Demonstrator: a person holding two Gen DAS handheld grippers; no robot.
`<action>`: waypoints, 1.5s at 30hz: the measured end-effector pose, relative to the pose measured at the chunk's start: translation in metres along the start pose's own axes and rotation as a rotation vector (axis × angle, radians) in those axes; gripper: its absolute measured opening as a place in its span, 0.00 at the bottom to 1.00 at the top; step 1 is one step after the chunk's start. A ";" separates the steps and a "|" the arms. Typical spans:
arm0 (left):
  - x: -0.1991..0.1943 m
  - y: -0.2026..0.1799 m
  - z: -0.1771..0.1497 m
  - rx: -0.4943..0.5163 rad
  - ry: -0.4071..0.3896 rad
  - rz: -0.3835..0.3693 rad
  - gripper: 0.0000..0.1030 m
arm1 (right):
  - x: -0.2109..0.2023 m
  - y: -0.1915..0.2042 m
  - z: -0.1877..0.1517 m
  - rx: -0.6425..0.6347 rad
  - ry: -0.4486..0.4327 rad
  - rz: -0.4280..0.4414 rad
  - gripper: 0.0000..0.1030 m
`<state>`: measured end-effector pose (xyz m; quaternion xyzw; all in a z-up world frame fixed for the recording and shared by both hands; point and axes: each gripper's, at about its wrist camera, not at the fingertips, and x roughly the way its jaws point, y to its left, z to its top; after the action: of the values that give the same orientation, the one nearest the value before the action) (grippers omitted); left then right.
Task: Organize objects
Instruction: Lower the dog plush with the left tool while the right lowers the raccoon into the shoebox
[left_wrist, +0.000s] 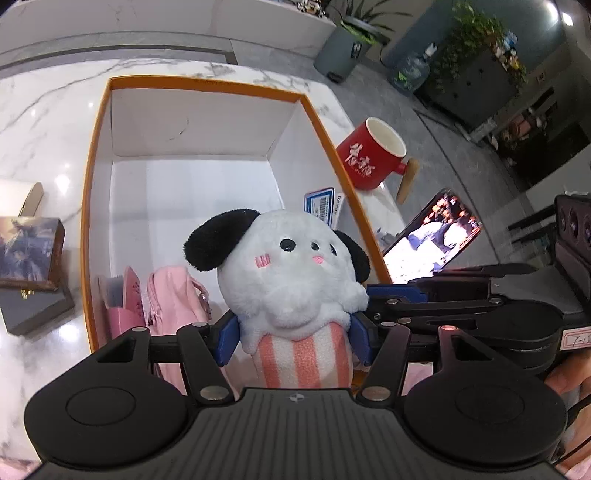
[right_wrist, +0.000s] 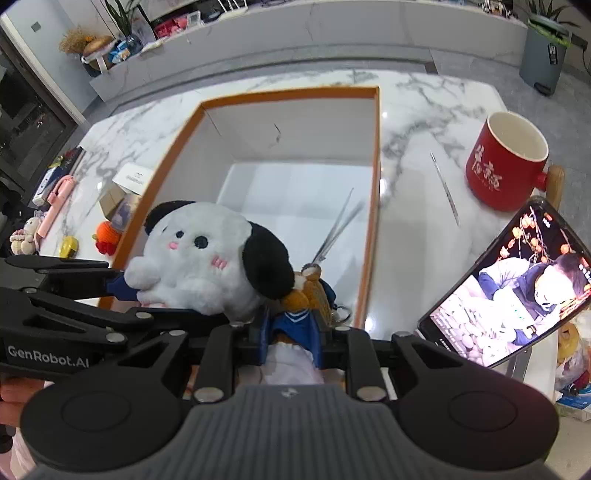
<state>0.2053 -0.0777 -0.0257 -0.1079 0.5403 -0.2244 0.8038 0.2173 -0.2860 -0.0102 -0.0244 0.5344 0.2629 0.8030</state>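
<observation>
Two hand-held grippers work over my orange-rimmed white cardboard box (left_wrist: 96, 155) on the marble bench (left_wrist: 40, 110). My left hand-held gripper (left_wrist: 293, 338) clamps a white plush dog with black ears (left_wrist: 284, 266); my right hand-held gripper (right_wrist: 291, 341) pinches a small brown plush in blue clothing (right_wrist: 306, 295).

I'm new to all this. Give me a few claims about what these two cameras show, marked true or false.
1. The left gripper holds a white plush dog. True.
2. The red mug stands inside the orange-rimmed box. False: it stands on the marble table, beside the box.
3. The right gripper is empty. False: it grips a small brown toy in blue.
4. A phone with a lit screen leans at the right. True.
</observation>
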 end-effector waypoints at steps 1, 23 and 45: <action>0.001 -0.001 0.000 0.013 0.007 0.019 0.67 | 0.002 -0.001 0.001 -0.003 0.005 -0.002 0.22; -0.008 -0.002 -0.011 0.121 0.046 0.075 0.79 | -0.005 0.023 0.000 -0.170 0.019 -0.111 0.19; 0.004 -0.002 -0.009 0.227 0.154 0.044 0.32 | 0.006 0.036 0.000 -0.343 0.114 -0.203 0.07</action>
<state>0.1982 -0.0808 -0.0318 0.0132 0.5739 -0.2739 0.7716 0.2029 -0.2530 -0.0070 -0.2292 0.5214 0.2658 0.7778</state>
